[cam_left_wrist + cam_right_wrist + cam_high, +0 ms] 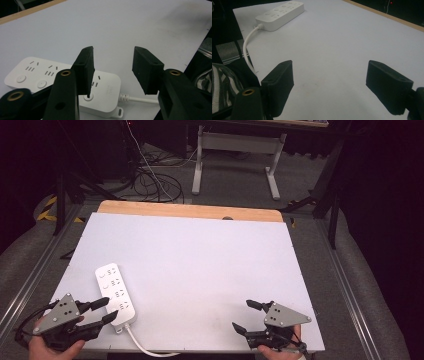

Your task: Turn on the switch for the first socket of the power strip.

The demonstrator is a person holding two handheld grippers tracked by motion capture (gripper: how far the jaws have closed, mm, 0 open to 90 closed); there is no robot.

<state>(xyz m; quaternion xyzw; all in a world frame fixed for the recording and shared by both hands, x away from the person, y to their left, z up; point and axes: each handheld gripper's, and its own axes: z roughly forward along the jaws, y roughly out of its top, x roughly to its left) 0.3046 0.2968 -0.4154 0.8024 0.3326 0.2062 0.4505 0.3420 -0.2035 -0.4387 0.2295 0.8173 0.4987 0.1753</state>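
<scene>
Overhead, both tools (106,310) (247,316) flank power strip (115,291).

Bright, even overhead light on the white table surface (200,265), dark surroundings, soft faint shadows, and blurred near jaws in both gripper views.

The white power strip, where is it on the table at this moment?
In the high view, the white power strip lies at the near-left of the table, right beside the open left tool. Its cable runs off the near edge.
</scene>
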